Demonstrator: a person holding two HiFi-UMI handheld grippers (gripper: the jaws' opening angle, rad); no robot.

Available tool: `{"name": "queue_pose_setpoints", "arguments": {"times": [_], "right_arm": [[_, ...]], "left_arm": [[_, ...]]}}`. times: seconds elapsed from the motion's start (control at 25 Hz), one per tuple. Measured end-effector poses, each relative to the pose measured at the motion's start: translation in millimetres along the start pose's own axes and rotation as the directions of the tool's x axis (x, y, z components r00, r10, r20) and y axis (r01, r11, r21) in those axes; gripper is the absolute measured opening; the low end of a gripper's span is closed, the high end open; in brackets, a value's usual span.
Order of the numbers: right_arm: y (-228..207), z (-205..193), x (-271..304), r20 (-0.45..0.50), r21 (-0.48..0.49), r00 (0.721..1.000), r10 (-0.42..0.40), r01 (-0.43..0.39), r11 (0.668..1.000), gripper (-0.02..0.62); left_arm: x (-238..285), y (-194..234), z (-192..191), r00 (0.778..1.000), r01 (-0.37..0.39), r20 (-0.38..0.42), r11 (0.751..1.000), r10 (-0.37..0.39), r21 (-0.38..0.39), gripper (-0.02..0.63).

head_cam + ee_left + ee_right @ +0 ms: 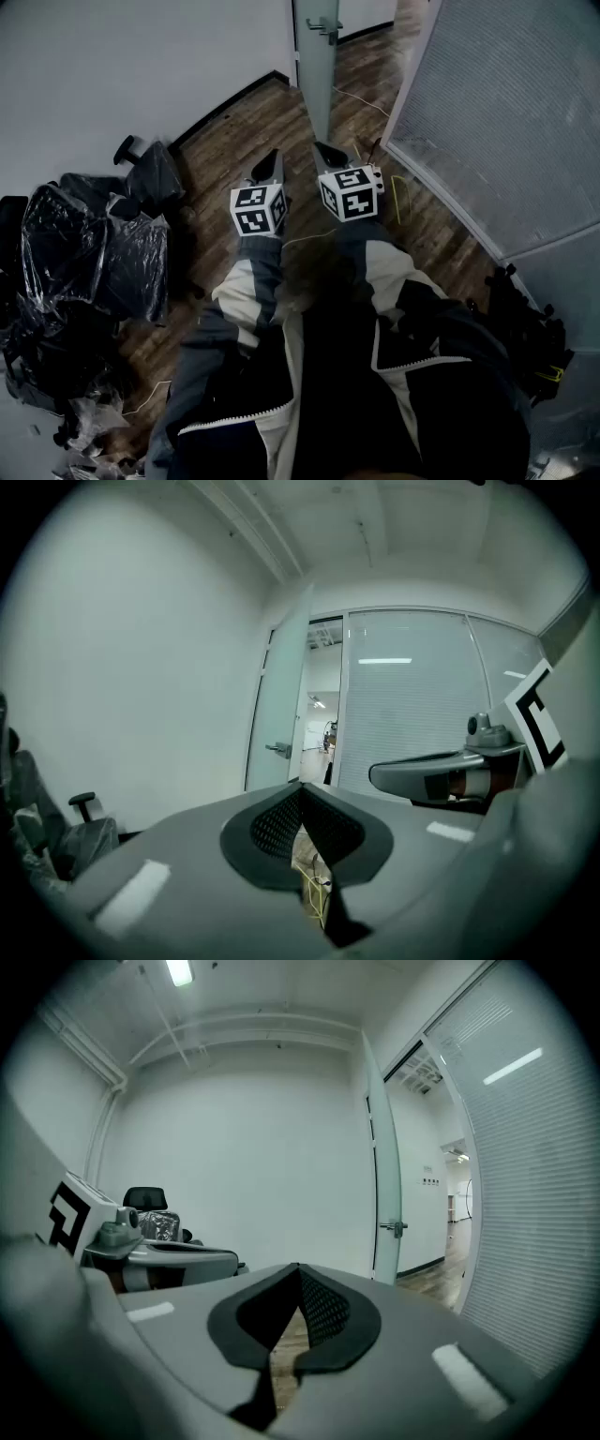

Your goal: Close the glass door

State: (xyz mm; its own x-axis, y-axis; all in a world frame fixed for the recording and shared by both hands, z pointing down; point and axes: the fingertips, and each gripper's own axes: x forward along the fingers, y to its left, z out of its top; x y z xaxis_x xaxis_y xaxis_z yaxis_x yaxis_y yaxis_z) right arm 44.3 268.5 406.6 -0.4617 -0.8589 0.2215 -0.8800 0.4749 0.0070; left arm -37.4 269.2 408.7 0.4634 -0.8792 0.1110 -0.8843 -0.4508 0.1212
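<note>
The frosted glass door (315, 66) stands open ahead of me, edge-on in the head view, with a metal handle (323, 26). The left gripper view shows the door (286, 700) and its handle (278, 749) past the jaws. In the right gripper view the door (384, 1166) stands to the right of the tips, handle (394, 1228) at mid height. My left gripper (270, 161) and right gripper (327, 150) are held side by side, short of the door and touching nothing. Both are shut and empty, the left gripper (300, 794) and right gripper (298, 1274) with their tips together.
A glass wall with blinds (506, 112) runs along the right. Plastic-wrapped office chairs (103, 244) crowd the left by the white wall. A black bag (525, 328) lies at the right. A thin yellow wire (401, 197) trails on the wooden floor.
</note>
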Motion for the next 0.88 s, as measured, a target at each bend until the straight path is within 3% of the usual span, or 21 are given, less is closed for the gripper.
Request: {"name": "queue_pose_setpoints", "arguments": {"times": [0.6,0.68,0.8,0.88], "right_arm": [[2,5,-1,0.023,0.004,1.000,0.015,-0.016,1.000,0.007],[3,3,0,0.021,0.002,0.999,0.031,-0.031,1.000,0.056],[2,-3,2,0.015,0.006,0.999,0.050,-0.050,0.999,0.047],[-1,-5,2,0.020,0.006,0.998,0.065,-0.065,0.998,0.005]], "left_arm": [[-5,3,1,1.000,-0.017,-0.002,1.000,0.017,0.008,0.005],[-5,4,2,1.000,-0.022,-0.003,1.000,0.022,0.014,0.003],[-4,4,-1,1.000,-0.025,-0.010,0.999,0.026,0.021,0.003],[-1,4,-3,0.999,-0.032,-0.012,0.999,0.032,0.019,0.004]]}}
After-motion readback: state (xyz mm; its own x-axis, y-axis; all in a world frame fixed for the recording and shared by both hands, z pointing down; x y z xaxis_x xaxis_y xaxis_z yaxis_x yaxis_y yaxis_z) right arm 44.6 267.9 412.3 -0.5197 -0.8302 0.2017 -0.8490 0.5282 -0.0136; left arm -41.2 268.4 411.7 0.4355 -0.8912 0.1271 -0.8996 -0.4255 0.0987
